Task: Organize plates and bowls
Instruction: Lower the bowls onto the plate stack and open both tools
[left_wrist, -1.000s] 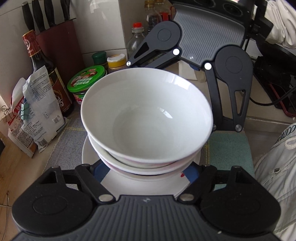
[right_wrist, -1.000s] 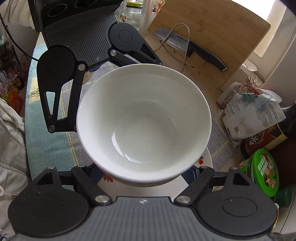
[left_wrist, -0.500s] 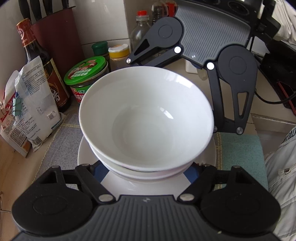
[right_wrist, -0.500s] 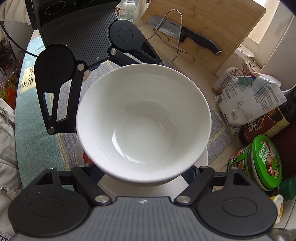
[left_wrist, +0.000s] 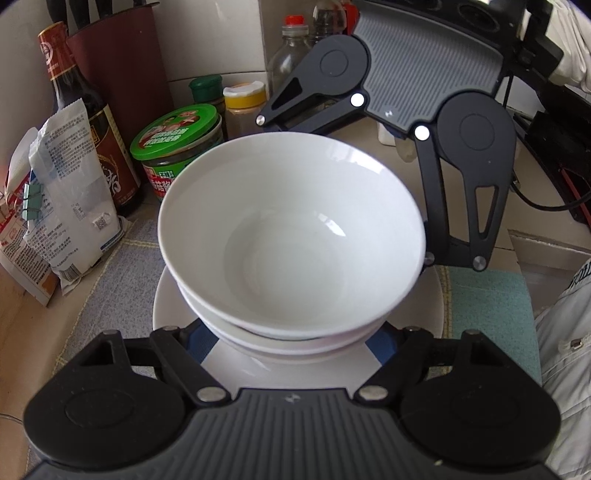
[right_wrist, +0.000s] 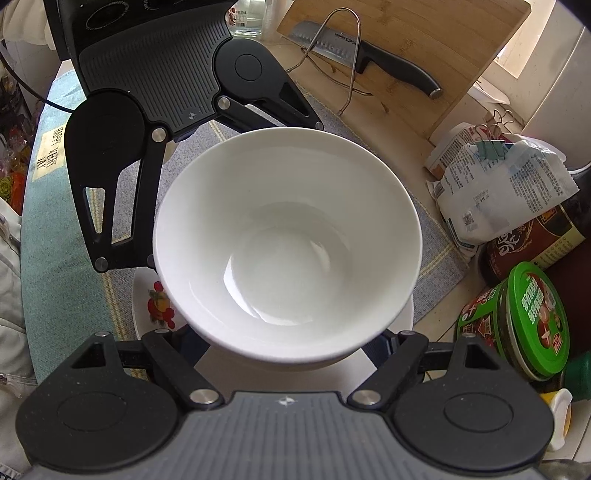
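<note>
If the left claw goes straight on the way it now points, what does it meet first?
Most likely the top bowl, which sits right between its fingers; under it lie a second bowl and the plate. Depth is unclear.

Nested white bowls (left_wrist: 291, 236) sit on a plate (left_wrist: 295, 369).

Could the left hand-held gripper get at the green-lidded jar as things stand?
Probably not directly: the left hand-held gripper has its fingers around the stacked white bowls, which sit between it and the green-lidded jar. It would need to let go and go around them.

Jars (left_wrist: 177, 147) and bag (left_wrist: 70, 199) crowd one side of the plate (left_wrist: 295, 373).
</note>
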